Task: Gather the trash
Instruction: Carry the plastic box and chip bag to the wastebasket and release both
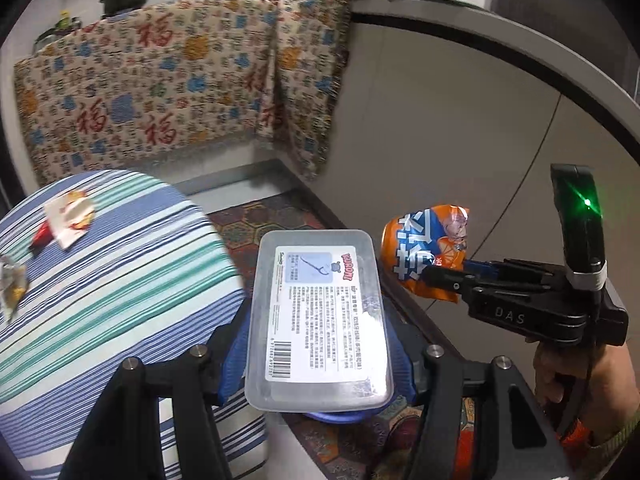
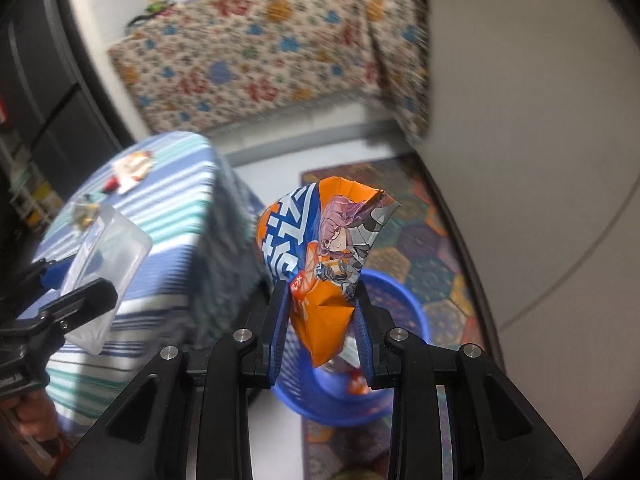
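Note:
My left gripper (image 1: 318,344) is shut on a clear plastic box (image 1: 318,320) with a white printed label, held in the air beside the striped table; the box also shows in the right wrist view (image 2: 106,260). My right gripper (image 2: 322,316) is shut on a crumpled orange and blue snack bag (image 2: 320,248), held above a blue basket (image 2: 404,304) on the floor. The bag also shows in the left wrist view (image 1: 426,254), right of the box. A white and red wrapper (image 1: 66,216) and a small shiny wrapper (image 1: 12,284) lie on the table.
The table has a blue, white and teal striped cloth (image 1: 120,280). A patterned rug (image 2: 424,240) covers the floor under the basket. A counter draped with a patterned cloth (image 1: 160,92) stands behind, with pans on top. A grey cabinet wall (image 1: 460,120) runs along the right.

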